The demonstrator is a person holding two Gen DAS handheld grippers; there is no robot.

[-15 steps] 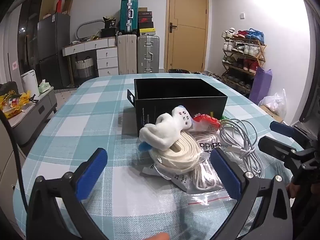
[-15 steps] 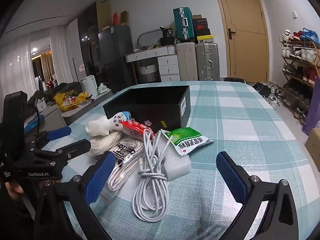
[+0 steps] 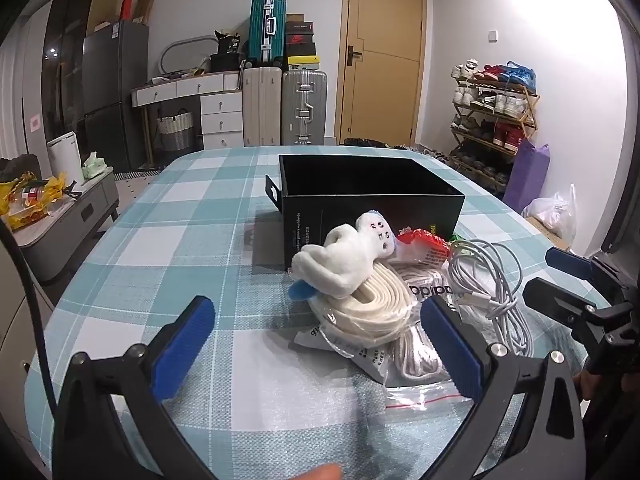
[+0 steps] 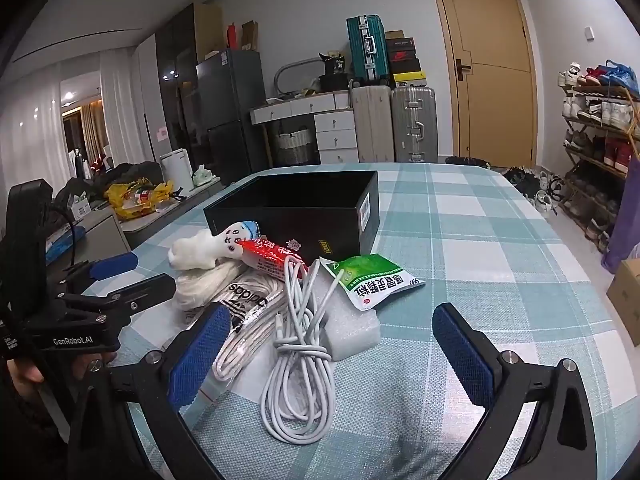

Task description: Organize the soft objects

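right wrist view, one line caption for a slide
Open right gripper hovers over white cable beside black box.

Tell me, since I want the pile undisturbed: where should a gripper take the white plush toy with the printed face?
Probably around the white plush toy at its narrow mid-body, coming from above with the open left gripper. It lies on top of the coiled cream strap, long axis sideways, so fingers can close across it.

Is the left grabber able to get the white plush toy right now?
Probably yes. The left gripper is open, and the white plush toy lies on top of the pile just ahead, with nothing covering it.
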